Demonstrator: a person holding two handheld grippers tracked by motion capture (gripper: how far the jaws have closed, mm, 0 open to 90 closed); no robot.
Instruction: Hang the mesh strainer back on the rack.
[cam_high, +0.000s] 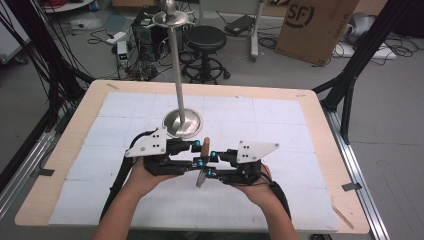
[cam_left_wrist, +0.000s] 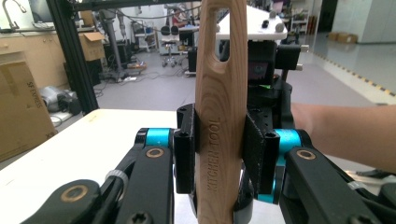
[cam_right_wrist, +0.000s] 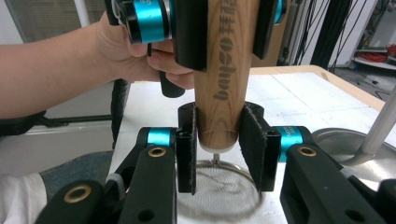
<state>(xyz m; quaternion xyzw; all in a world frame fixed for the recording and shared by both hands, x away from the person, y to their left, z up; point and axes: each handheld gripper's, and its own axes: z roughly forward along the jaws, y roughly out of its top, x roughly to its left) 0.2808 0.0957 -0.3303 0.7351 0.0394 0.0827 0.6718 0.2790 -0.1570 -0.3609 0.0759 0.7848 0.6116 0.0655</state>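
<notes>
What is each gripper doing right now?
Left gripper: shut on the wooden handle of the strainer.
Right gripper: shut on the same wooden handle, at its lower end just above the mesh.

Robotics lab or workshop, black aluminium frame posts (cam_high: 367, 47) at the upper right, tangled cables (cam_high: 107, 35) and electronics on the grey floor at upper left, black stool (cam_high: 205, 40) top centre, cardboard box (cam_high: 315, 27) beyond the wooden table (cam_high: 320, 115).
</notes>
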